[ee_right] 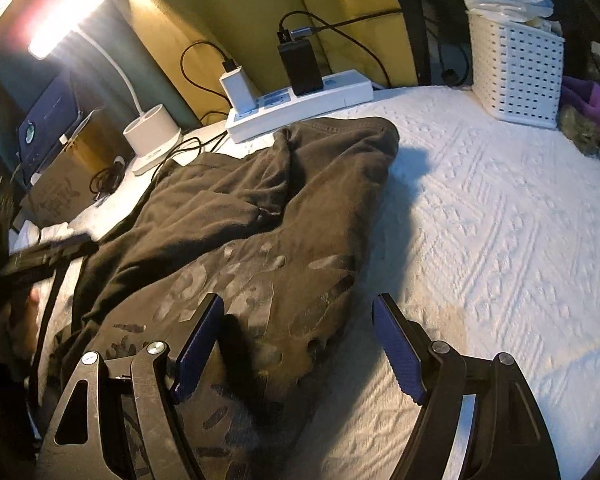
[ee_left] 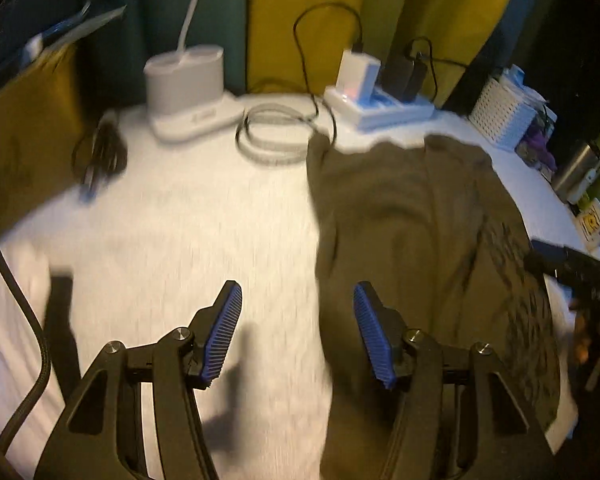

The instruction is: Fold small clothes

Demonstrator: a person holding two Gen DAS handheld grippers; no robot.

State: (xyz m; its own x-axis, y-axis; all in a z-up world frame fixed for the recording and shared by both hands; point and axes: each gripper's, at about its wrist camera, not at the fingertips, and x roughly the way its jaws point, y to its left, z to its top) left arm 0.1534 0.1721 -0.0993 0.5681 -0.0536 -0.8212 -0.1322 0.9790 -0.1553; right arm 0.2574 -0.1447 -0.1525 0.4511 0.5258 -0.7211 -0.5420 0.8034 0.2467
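A dark olive printed garment (ee_left: pixel 412 240) lies crumpled on the white textured cloth (ee_left: pixel 180 220); in the right wrist view the garment (ee_right: pixel 240 220) fills the left and middle. My left gripper (ee_left: pixel 298 300) is open and empty, hovering over the garment's left edge. My right gripper (ee_right: pixel 298 312) is open and empty above the garment's lower right edge. The right gripper's dark tip shows at the right edge of the left wrist view (ee_left: pixel 564 264), and the left gripper shows at the left of the right wrist view (ee_right: pixel 48 252).
A white lamp base (ee_left: pixel 184 92) with a coiled cable (ee_left: pixel 276 136) stands at the back. A white power strip (ee_right: pixel 300 104) with chargers is behind the garment. A white perforated basket (ee_right: pixel 516 68) stands back right. Yellow and teal curtains hang behind.
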